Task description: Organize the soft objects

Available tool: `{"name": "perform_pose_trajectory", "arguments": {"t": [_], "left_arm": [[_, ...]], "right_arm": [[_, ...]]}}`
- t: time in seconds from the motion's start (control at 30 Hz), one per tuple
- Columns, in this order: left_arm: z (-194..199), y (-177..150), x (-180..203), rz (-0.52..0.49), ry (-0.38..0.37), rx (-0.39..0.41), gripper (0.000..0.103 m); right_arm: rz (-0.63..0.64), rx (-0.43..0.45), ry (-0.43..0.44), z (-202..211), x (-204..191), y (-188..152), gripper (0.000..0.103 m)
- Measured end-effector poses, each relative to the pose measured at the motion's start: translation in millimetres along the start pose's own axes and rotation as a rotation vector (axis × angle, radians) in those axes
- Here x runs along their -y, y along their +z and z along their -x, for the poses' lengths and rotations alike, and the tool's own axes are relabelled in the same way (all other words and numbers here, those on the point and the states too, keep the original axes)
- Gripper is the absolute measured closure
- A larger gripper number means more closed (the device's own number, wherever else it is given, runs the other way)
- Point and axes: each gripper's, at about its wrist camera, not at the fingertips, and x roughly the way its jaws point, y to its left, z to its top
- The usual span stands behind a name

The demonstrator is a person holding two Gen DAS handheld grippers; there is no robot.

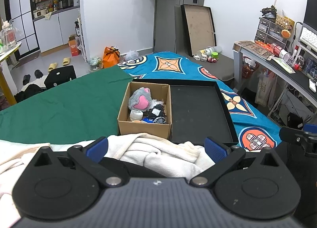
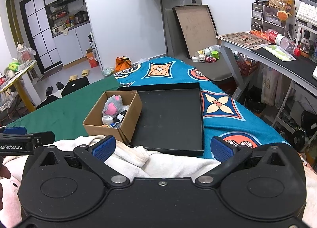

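1. So, both grippers are spread wide with nothing between the blue pads. The left gripper [image 1: 156, 147] and the right gripper [image 2: 163, 147] each hover just above a rumpled white fleece blanket [image 1: 168, 154] at the near edge of the bed.
2. The right gripper also pokes into the left wrist view at the far right edge, and the left one shows at the far left of the right wrist view, so they sit side by side.
3. Just past the blanket is a cardboard box [image 1: 142, 124] with soft stuff inside: a grey plush toy [image 1: 139, 99] with pink patches on top, plus a white roll and some dark bits I can't make out.
4. Touching the box's right side is a shallow black tray [image 2: 172, 117], bare inside.
5. Box and tray rest where a green sheet [image 1: 69, 107] meets a blue patterned blanket [image 2: 218, 125].
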Motion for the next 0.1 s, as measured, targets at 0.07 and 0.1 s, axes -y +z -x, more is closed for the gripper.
{"name": "perform_pose_trajectory", "arguments": {"t": [0.07, 0.1], "left_arm": [[-3.5, 1.3, -0.2, 0.005, -0.007, -0.008, 0.000], [-5.0, 1.9, -0.2, 0.005, -0.010, -0.012, 0.000]], "right_arm": [[0.000, -0.004, -0.001, -1.8, -0.2, -0.5, 0.000], [-0.001, -0.006, -0.002, -2.8, -0.1, -1.2, 0.000]]}}
